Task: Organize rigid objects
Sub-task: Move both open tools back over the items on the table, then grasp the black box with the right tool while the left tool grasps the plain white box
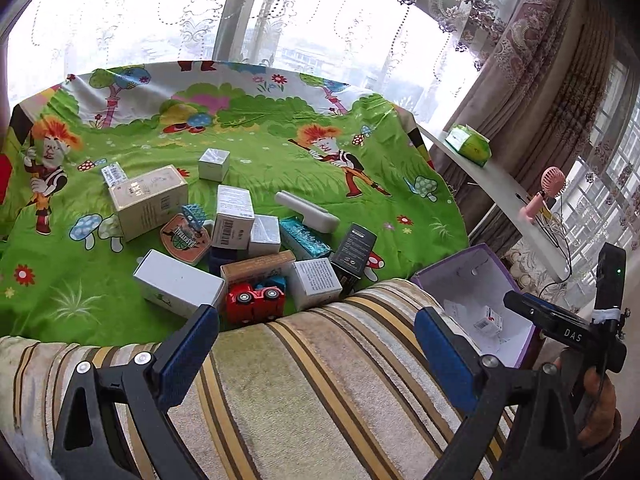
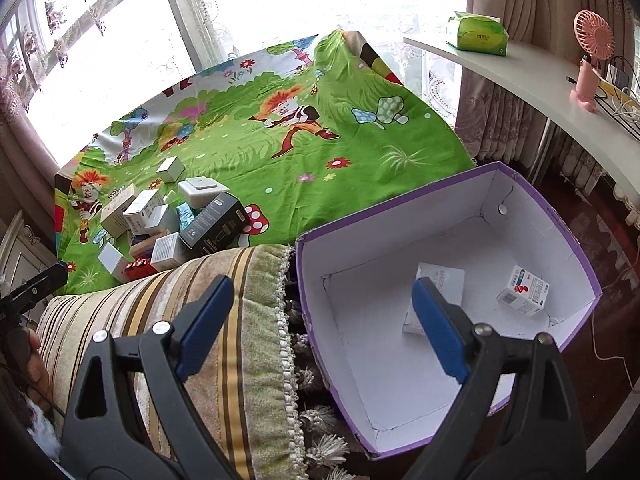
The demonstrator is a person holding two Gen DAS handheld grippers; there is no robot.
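In the purple box (image 2: pixel 448 196) lie two small cartons (image 2: pixel 522 290).

Table w/ cartoon cloth (image 1: pixel 260 168): box pile (image 1: pixel 248 248), red toy car (image 1: pixel 256 300).

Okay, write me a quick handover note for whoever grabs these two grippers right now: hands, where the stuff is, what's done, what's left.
Left gripper: jaws open, empty, over the striped cushion, facing the pile.
Right gripper: jaws open, empty, at the near edge of the purple box.
Done: two small cartons lie in the purple box, a white flat one and one with a red mark.
Left: the pile on the green cloth, about a dozen boxes plus a red toy car, a black box, a teal packet and a basketball-print piece. The car sits closest to the left gripper.
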